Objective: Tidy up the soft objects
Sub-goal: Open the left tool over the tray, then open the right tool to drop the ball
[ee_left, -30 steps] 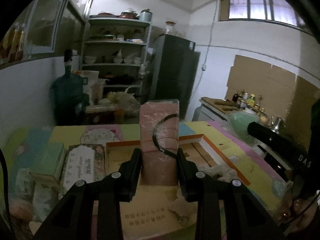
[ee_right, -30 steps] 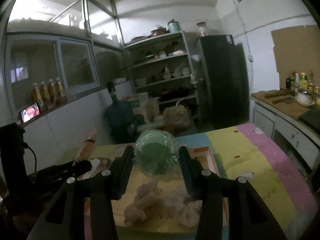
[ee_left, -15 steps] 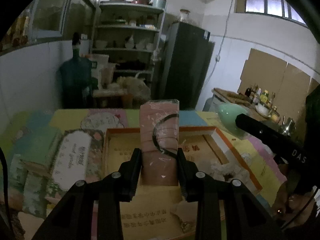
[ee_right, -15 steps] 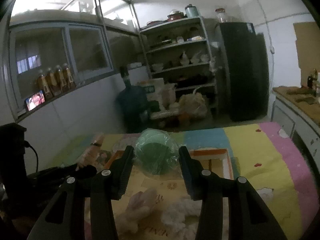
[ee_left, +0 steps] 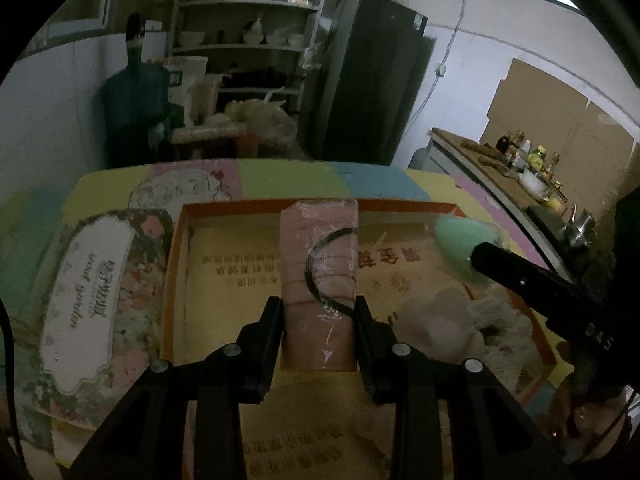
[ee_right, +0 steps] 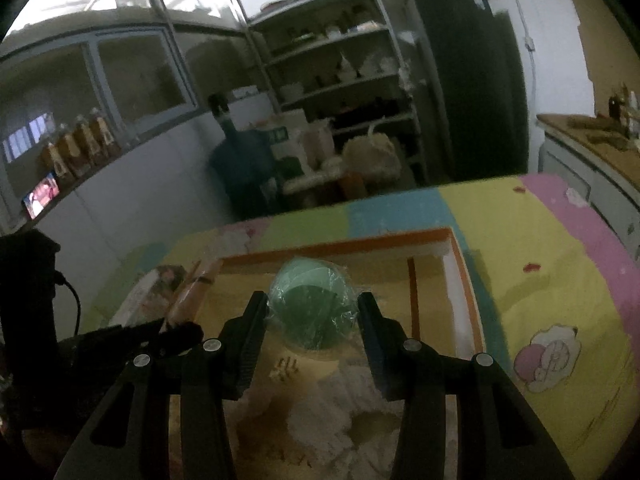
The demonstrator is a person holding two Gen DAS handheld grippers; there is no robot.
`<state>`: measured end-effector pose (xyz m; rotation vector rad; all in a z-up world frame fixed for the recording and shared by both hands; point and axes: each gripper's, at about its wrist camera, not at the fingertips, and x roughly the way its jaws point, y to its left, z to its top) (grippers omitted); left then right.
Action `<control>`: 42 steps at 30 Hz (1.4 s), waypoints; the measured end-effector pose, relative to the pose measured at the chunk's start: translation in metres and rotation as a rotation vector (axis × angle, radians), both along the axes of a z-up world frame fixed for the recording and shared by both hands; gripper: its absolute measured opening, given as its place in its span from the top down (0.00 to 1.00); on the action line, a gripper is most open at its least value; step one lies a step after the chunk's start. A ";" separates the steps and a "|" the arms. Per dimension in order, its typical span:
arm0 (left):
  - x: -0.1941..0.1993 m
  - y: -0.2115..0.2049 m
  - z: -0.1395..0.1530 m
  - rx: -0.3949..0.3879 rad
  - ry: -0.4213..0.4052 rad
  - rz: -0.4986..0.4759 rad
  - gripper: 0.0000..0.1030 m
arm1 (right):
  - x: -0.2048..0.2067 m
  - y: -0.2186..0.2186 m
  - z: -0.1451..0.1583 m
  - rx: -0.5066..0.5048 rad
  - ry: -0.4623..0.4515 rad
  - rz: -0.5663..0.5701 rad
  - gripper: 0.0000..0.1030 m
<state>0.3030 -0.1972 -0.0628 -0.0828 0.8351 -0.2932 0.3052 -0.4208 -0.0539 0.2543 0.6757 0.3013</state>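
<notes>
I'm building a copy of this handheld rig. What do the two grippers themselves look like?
Both are matte black. The left gripper and right gripper each have two flat fingers with ribbed inner pads and round silver screws. The right gripper's body bears white lettering, and a black cable hangs from the left gripper's body.

1. The left gripper (ee_left: 319, 322), clamping the pink pack (ee_left: 318, 280), now tips lower over the orange-rimmed box (ee_left: 178, 280).
2. The right gripper (ee_right: 313, 322) with the green ball (ee_right: 312, 312) sinks toward the box too, nearer its far wall.
</notes>
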 end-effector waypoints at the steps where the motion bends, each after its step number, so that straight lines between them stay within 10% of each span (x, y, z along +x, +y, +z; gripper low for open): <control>1: 0.002 0.000 -0.002 0.004 0.010 0.000 0.66 | 0.001 0.000 -0.002 -0.005 0.005 -0.001 0.54; 7: 0.011 0.002 -0.017 -0.004 0.075 0.005 0.64 | 0.003 0.006 -0.010 -0.037 0.037 -0.004 0.52; 19: -0.009 0.004 -0.009 -0.073 0.021 -0.043 0.24 | 0.001 0.005 -0.018 -0.056 0.075 -0.058 0.44; 31: -0.059 0.007 0.039 -0.138 -0.171 -0.132 0.15 | -0.050 0.003 0.011 -0.051 -0.017 -0.195 0.43; 42: -0.088 0.048 0.062 -0.031 -0.246 -0.057 0.14 | -0.108 0.046 0.051 -0.127 -0.164 -0.294 0.43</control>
